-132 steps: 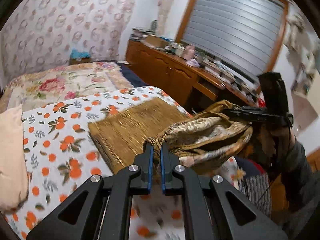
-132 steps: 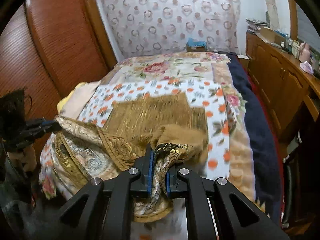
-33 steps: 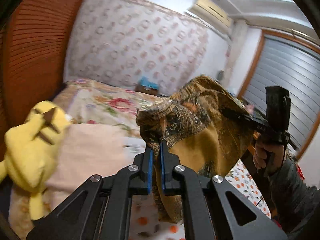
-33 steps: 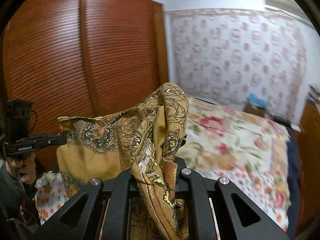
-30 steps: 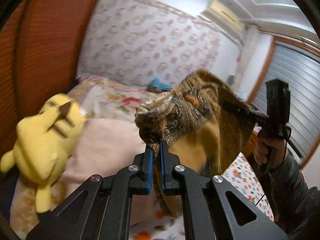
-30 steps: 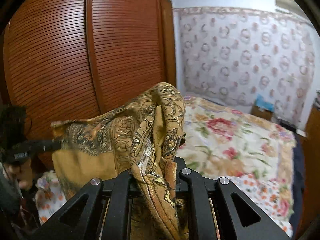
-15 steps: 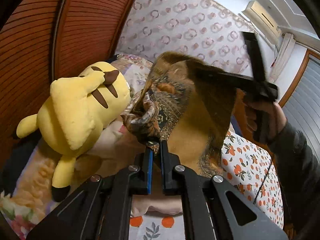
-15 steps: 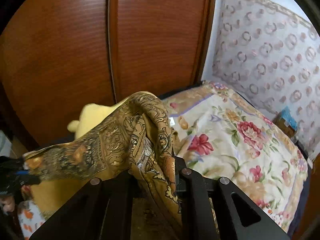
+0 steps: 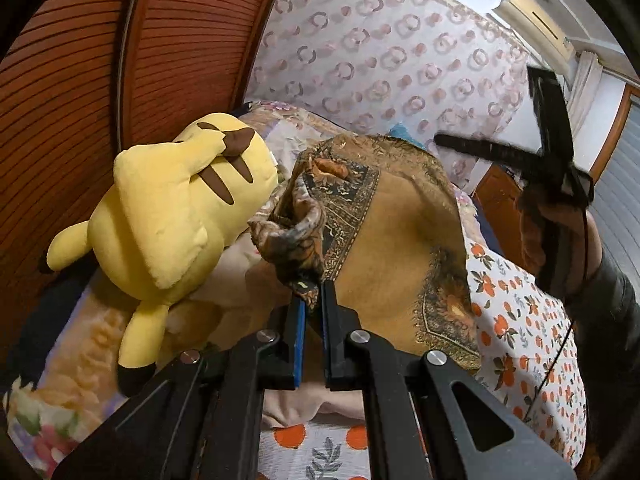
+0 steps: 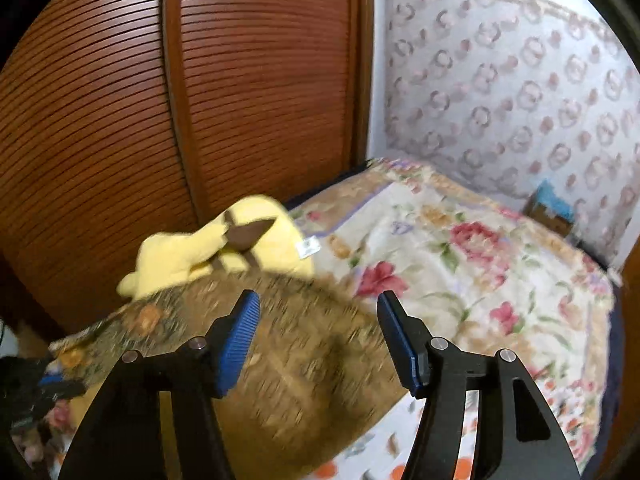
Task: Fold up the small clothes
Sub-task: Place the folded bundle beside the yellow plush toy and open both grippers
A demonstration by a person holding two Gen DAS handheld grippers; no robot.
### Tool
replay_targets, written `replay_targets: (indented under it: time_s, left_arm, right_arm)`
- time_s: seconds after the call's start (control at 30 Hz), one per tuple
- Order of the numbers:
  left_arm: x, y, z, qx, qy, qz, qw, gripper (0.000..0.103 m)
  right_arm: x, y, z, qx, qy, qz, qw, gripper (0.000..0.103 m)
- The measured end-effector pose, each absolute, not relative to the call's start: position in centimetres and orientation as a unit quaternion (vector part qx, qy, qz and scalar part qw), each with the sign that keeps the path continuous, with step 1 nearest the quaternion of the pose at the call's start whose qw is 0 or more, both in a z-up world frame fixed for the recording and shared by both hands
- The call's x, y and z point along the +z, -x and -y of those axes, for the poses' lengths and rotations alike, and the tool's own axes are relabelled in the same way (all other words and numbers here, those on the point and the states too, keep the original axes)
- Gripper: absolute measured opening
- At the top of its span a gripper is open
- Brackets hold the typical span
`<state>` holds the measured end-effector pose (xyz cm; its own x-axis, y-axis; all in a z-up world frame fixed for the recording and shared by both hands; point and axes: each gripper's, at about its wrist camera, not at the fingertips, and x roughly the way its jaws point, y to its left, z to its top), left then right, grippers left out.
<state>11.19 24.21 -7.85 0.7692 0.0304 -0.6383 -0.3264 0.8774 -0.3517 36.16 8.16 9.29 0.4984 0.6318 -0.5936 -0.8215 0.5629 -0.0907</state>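
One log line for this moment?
left gripper: shut on scarf | right gripper: jaws just opened, empty | scarf beside plush

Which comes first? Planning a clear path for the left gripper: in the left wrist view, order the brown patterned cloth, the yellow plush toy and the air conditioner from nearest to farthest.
1. brown patterned cloth: pinched in the left gripper jaws.
2. yellow plush toy: to the left, on the bed.
3. air conditioner: high on the far wall, upper right.

The left gripper, low in the middle of its frame, pinches the brown cloth tight. The right gripper has just been opening its jaws; nothing sits between them.
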Motion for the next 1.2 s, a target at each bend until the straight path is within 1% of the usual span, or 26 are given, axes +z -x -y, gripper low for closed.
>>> replay_targets:
  time_s: [0.1, 0.17, 0.2, 0.27, 0.3, 0.33, 0.37, 0.43, 0.47, 0.53, 0.6, 0.7, 0.93, 1.1, 1.2]
  left_arm:
    - [-8.0, -11.2, -24.2, 0.101, 0.226, -0.330, 0.911, 0.007]
    - [-7.6, -11.0, -24.2, 0.096, 0.226, -0.327, 0.912, 0.009]
    - [-7.3, -10.8, -24.1, 0.096, 0.223, -0.323, 0.915, 0.013]
    - [-6.4, -10.4, -23.8, 0.104, 0.204, -0.315, 0.921, 0.025]
    - [-5.9, -10.1, -23.7, 0.108, 0.196, -0.310, 0.924, 0.040]
    - [-5.4, -9.7, -23.6, 0.108, 0.190, -0.302, 0.928, 0.048]
    - [-5.0, -9.4, -23.5, 0.107, 0.186, -0.298, 0.930, 0.051]
    - [-4.1, -9.0, -23.2, 0.111, 0.171, -0.292, 0.934, 0.088]
    - [-3.6, -8.8, -22.8, 0.109, 0.161, -0.286, 0.938, 0.091]
    - [-2.9, -8.8, -22.1, 0.103, 0.145, -0.282, 0.943, 0.091]
    - [-2.4, -8.8, -21.3, 0.095, 0.132, -0.281, 0.946, 0.091]
    - [-1.6, -8.9, -19.4, 0.082, 0.109, -0.275, 0.952, 0.091]
    - [0.0, -8.8, -14.7, 0.045, 0.083, -0.247, 0.964, 0.091]
    - [0.8, -8.9, -11.0, 0.015, 0.065, -0.237, 0.969, 0.091]
    - [1.4, -8.9, -9.1, 0.001, 0.053, -0.233, 0.971, 0.091]
  right_arm:
    - [6.8, -36.9, -7.8, 0.434, 0.194, -0.286, 0.832, 0.063]
    - [5.2, -37.3, -8.2, 0.427, 0.199, -0.306, 0.827, 0.066]
    - [4.4, -37.4, -8.8, 0.427, 0.202, -0.313, 0.824, 0.071]
    - [3.2, -37.9, -9.6, 0.416, 0.214, -0.311, 0.827, 0.072]
    - [3.2, -38.1, -9.8, 0.415, 0.212, -0.303, 0.831, 0.072]
    - [3.5, -38.0, -10.0, 0.413, 0.209, -0.298, 0.835, 0.072]
    - [3.9, -38.0, -10.0, 0.410, 0.205, -0.297, 0.838, 0.072]
    - [4.5, -37.4, -9.5, 0.412, 0.194, -0.299, 0.839, 0.072]
    - [4.9, -36.7, -8.9, 0.412, 0.193, -0.295, 0.840, 0.072]
    - [6.0, -35.4, -7.7, 0.407, 0.192, -0.279, 0.848, 0.072]
    - [5.5, -33.4, -6.2, 0.407, 0.182, -0.268, 0.854, 0.072]
    - [6.5, -30.5, -3.1, 0.404, 0.163, -0.256, 0.863, 0.072]
    - [5.8, -23.8, 5.0, 0.378, 0.125, -0.231, 0.888, 0.075]
    - [5.3, -20.2, 9.1, 0.343, 0.111, -0.216, 0.907, 0.076]
    - [5.3, -17.9, 11.1, 0.321, 0.101, -0.205, 0.919, 0.079]
